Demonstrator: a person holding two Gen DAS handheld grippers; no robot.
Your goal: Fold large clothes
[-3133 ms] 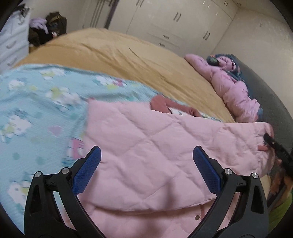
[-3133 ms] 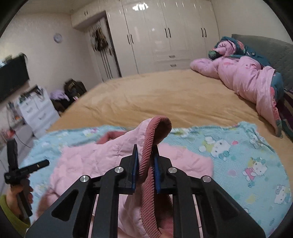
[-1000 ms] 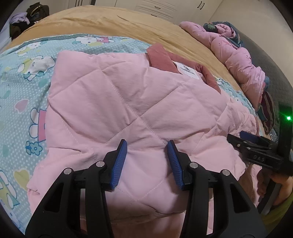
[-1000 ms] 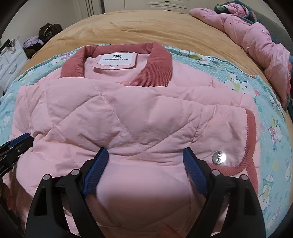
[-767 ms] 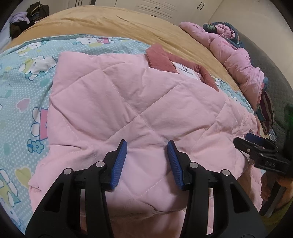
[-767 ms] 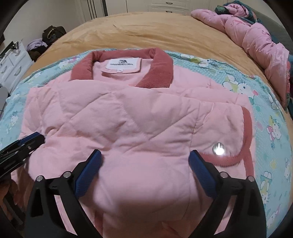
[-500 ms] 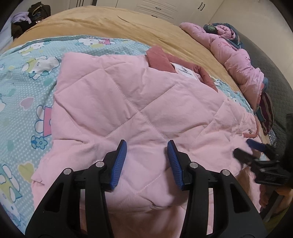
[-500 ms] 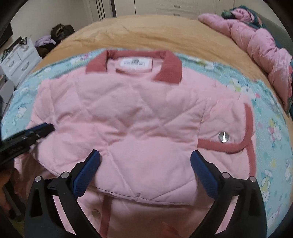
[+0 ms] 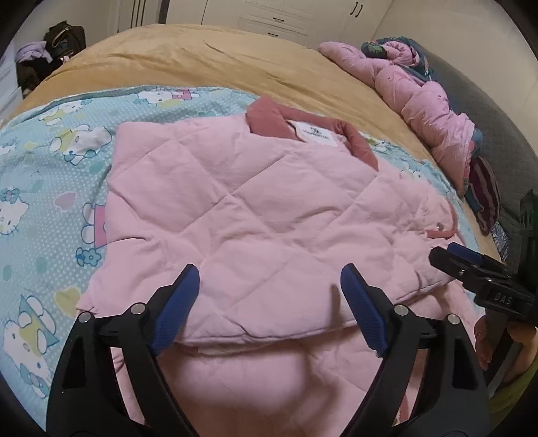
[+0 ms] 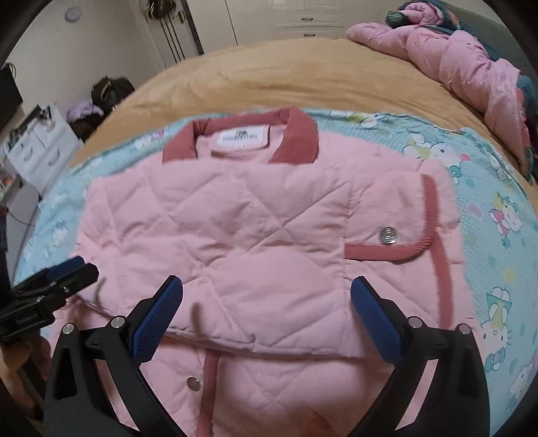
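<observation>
A pink quilted jacket (image 9: 255, 215) with a dark-rose corduroy collar (image 10: 296, 137) lies folded on a blue cartoon-print sheet (image 9: 40, 174); its lower part is doubled up over its upper part. It also shows in the right wrist view (image 10: 262, 242), with a snap button (image 10: 387, 235) and rose trim on its right side. My left gripper (image 9: 269, 295) is open and empty, above the fold's near edge. My right gripper (image 10: 265, 309) is open and empty, above the same edge. Each gripper shows in the other's view: the right one (image 9: 470, 265), the left one (image 10: 64, 272).
The sheet lies on a tan bedspread (image 9: 235, 57). A heap of pink bedding (image 9: 427, 97) lies at the bed's far right by a grey headboard (image 9: 484, 101). White wardrobes (image 10: 269, 16) stand behind. A white drawer unit (image 10: 37, 144) and bags (image 10: 107, 90) stand at left.
My left gripper has opened wide from nearly closed. Both grippers have drawn back and up from the jacket, which now lies folded and still.
</observation>
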